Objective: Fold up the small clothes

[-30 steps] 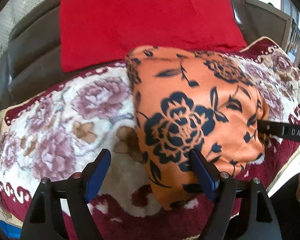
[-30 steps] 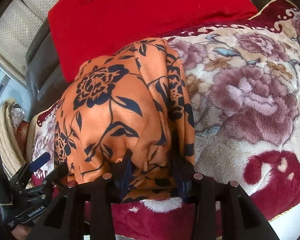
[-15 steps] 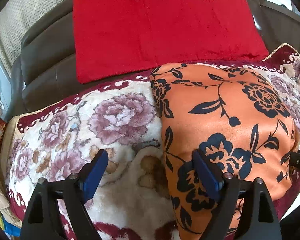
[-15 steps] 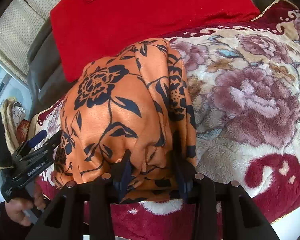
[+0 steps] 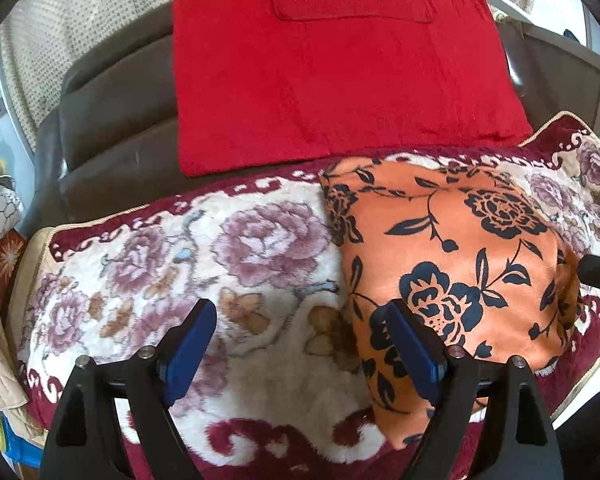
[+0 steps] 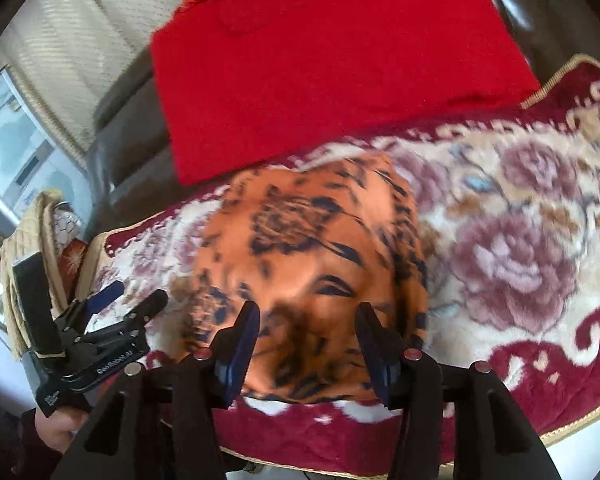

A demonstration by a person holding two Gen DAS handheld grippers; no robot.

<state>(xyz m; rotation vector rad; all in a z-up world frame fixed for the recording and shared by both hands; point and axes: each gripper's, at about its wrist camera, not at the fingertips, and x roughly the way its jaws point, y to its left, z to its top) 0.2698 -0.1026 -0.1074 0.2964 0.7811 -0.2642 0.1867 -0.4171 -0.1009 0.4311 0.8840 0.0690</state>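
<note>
Orange black-floral soft fabric garment lies folded near the plush blanket's front edge. Limp, light, probably slippery: grip hems. Left gripper and right gripper jaws wide, empty.

Left gripper jaws spread wide, nothing between them | folded orange cloth with dark blue flowers lying on plush rose-patterned blanket | red cushion behind, on dark sofa

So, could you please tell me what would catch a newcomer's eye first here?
The orange floral cloth lies folded on the rose blanket, right of centre. Behind it, a red cushion leans on the dark sofa.
</note>
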